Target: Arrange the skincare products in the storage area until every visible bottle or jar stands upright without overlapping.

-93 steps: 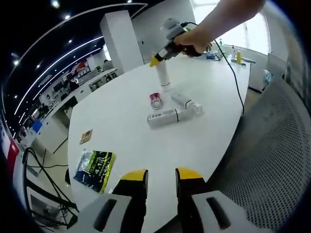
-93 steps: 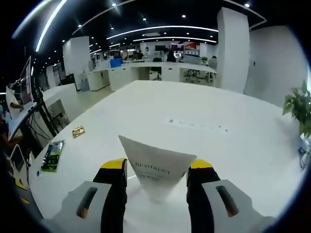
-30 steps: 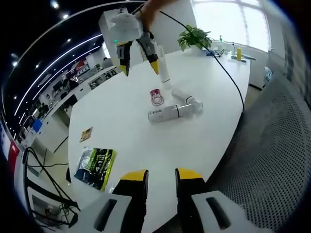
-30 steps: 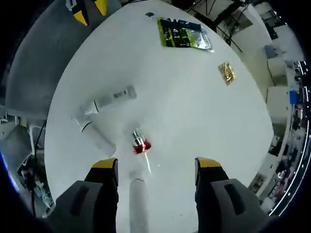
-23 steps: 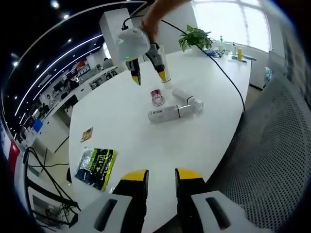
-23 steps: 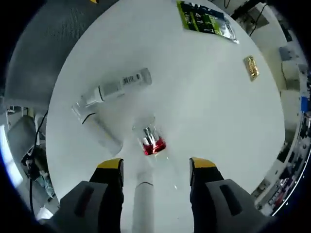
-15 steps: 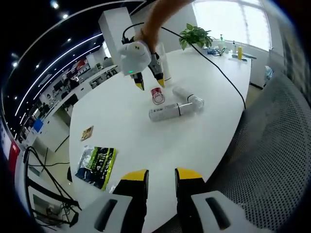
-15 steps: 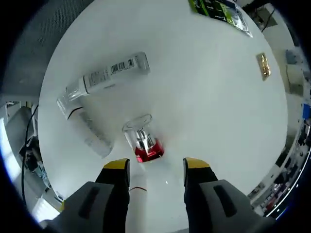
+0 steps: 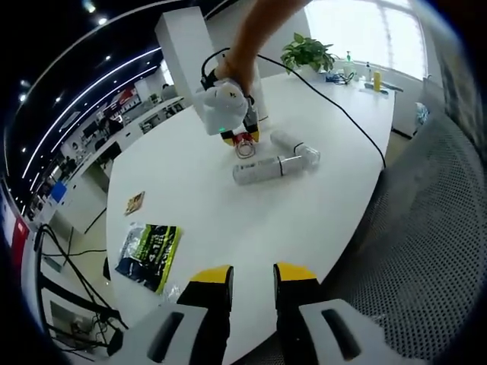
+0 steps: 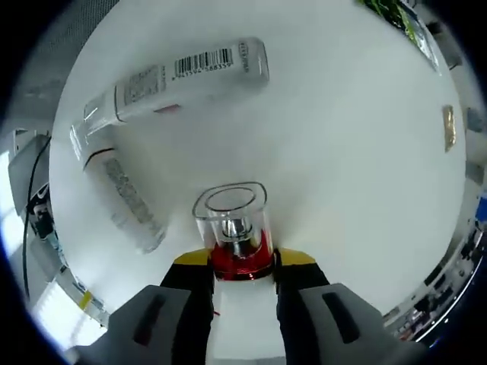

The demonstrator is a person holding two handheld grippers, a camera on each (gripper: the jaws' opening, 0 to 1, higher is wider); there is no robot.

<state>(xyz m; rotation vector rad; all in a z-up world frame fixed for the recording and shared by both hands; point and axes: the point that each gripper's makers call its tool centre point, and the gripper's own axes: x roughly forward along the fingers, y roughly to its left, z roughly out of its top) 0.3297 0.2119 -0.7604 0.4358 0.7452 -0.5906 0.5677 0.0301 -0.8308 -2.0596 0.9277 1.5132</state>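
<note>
White and broad, the desk (image 9: 228, 220) curves through a bright open office with a potted plant (image 9: 306, 55) at its far side; in the right gripper view the right claw (image 10: 237, 262) points down at the desk with its yellow-tipped jaws drawn close on either flank of a small red bottle (image 10: 240, 251) with a clear square cap, lying on its side, the jaws at the red base though I cannot tell whether they truly press it; just beyond it lies a white tube (image 10: 179, 80) on its side, printed with a barcode and lines of text too small to read; to that view's left a clear bottle (image 10: 125, 199) with a dark ring near one end lies at an angle, its print also unreadable, close to the tube's cap end but whether touching I cannot tell; a small gold packet (image 10: 449, 126) sits well apart toward the desk edge; in the left gripper view the left claw (image 9: 253, 275) hangs released, jaws apart over the near desk edge with nothing between them, wide bare surface ahead of it; a green packet (image 9: 148, 255) lies near that edge, its lettering blurred; farther off a person's hand (image 9: 232, 68) holds the right claw over the grouped products, beside an upright white tube (image 9: 257, 103); a grey mesh chair (image 9: 426, 251) stands at the right.
</note>
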